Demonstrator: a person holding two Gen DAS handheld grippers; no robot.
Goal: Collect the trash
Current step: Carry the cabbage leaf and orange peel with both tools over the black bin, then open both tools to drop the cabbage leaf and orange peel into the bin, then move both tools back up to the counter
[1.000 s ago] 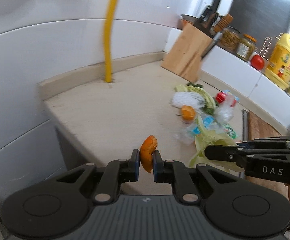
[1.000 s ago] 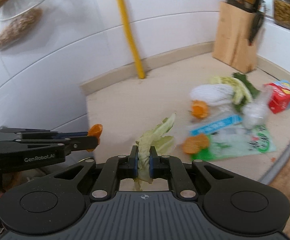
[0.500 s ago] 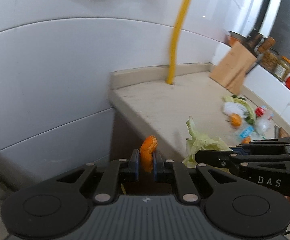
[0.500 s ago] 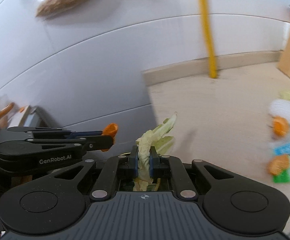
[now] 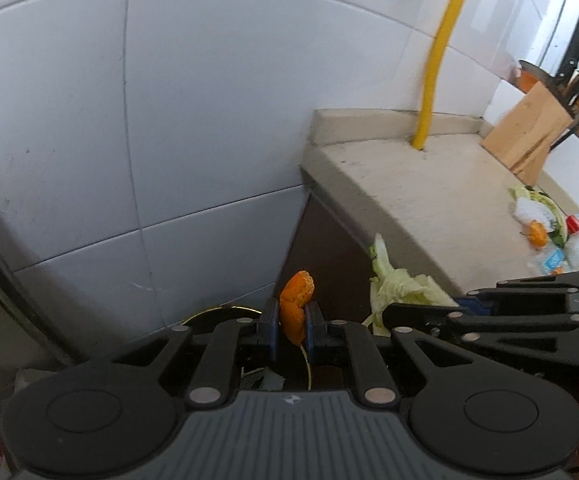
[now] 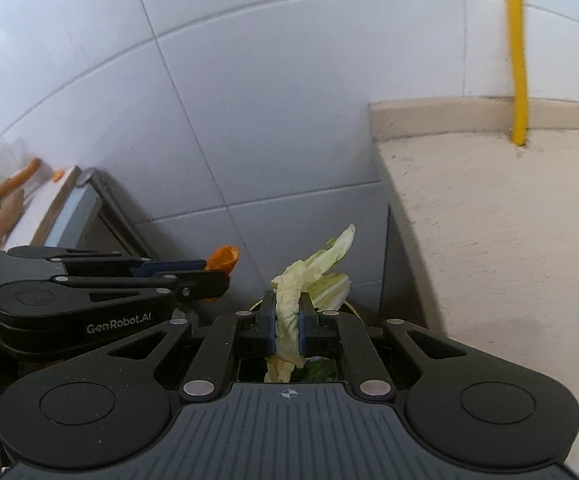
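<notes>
My left gripper is shut on a curled orange peel, held off the left end of the counter. My right gripper is shut on a pale green cabbage leaf, beside the left one. Each gripper shows in the other's view, the right gripper and the left gripper. Below the fingers a round bin with a thin gold rim is partly visible, mostly hidden by the gripper bodies. More trash, with peels and wrappers, lies far right on the counter.
A white tiled wall stands close ahead. A yellow pipe rises from the counter's back edge. A wooden knife block stands at the far right. A metal stand with a white board is at the left.
Both grippers have swung left off the counter with their loads, from over the counter top to beside its left end, above the bin. The trash pile has slid to the far right of view.
</notes>
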